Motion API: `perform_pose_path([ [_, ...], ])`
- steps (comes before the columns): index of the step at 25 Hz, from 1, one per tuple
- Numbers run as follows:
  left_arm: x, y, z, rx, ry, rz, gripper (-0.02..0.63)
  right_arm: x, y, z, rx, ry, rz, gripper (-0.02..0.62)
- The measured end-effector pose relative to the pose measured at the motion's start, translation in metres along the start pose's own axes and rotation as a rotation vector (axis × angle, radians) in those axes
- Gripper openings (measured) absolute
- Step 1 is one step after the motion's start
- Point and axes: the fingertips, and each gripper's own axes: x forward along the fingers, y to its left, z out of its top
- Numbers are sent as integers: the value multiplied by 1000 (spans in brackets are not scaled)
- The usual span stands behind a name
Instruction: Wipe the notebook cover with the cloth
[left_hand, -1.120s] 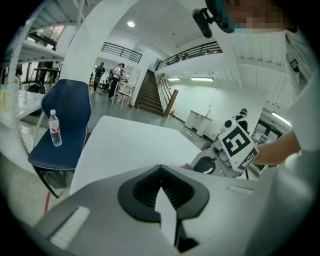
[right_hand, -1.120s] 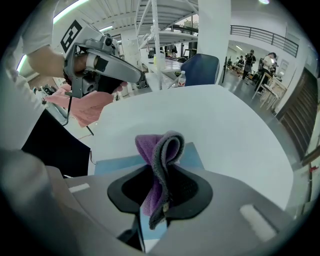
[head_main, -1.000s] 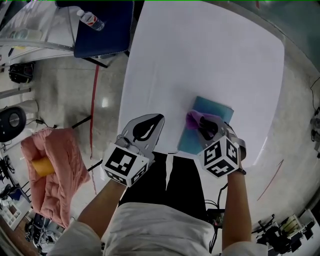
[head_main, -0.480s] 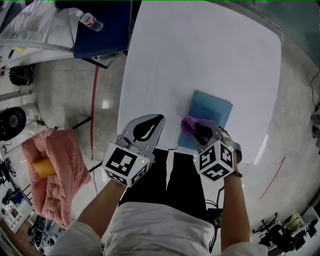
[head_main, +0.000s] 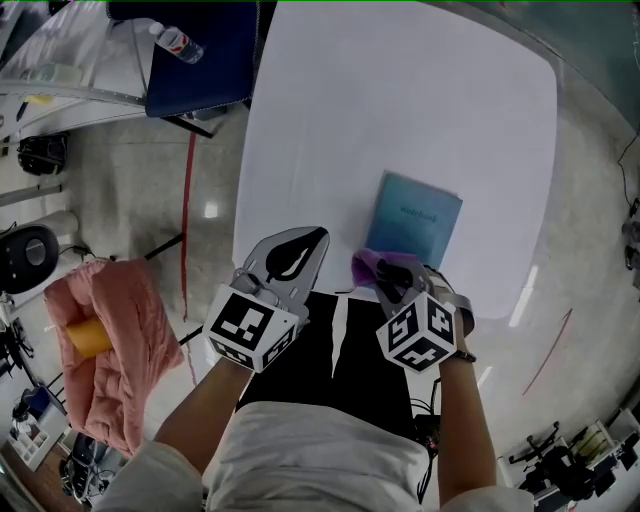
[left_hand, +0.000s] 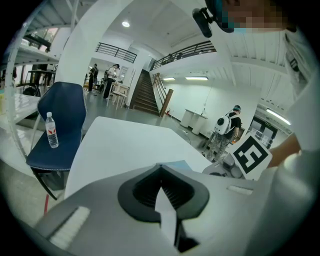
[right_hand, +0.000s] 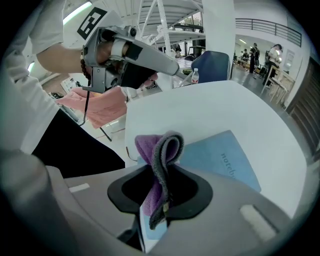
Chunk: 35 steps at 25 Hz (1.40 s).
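Note:
A light blue notebook (head_main: 415, 218) lies flat on the white table (head_main: 400, 100), near its front edge. My right gripper (head_main: 385, 272) is shut on a folded purple cloth (head_main: 372, 266), which hangs at the notebook's near left corner. In the right gripper view the cloth (right_hand: 159, 150) loops up out of the jaws, with the notebook (right_hand: 220, 157) just beyond it. My left gripper (head_main: 293, 252) hovers over the table's near left edge, shut with nothing in it. In the left gripper view a corner of the notebook (left_hand: 176, 164) peeks over the shut jaws.
A dark blue chair (head_main: 205, 65) holding a water bottle (head_main: 181, 40) stands off the table's far left corner. A pink garment (head_main: 115, 335) with a yellow object lies left of me. The table edge runs just in front of my legs. People stand far off (left_hand: 227, 127).
My right gripper has drawn the cloth back toward me and to the left, from the notebook's cover to its near left corner. The left gripper has stayed still.

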Motion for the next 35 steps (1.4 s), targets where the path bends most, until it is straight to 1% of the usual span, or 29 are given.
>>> perform_pose_path([
  [8, 0, -10, 1, 9, -4, -12, 0, 1, 31, -7, -8, 12, 54, 109],
  [15, 0, -11, 0, 15, 0, -15, 0, 3, 41, -8, -16, 13, 71, 109],
  [18, 0, -10, 1, 18, 1, -14, 1, 0, 38, -5, -23, 3, 54, 109],
  [23, 0, -12, 3, 24, 1, -17, 2, -10, 29, 4, 49, -71, 22, 109],
  [29, 2, -15, 8, 33, -1, -20, 0, -22, 15, 13, 111, -156, -19, 109],
  [35, 1, -21, 20, 52, -10, -24, 2, -38, -8, 13, 146, -190, -101, 109],
])
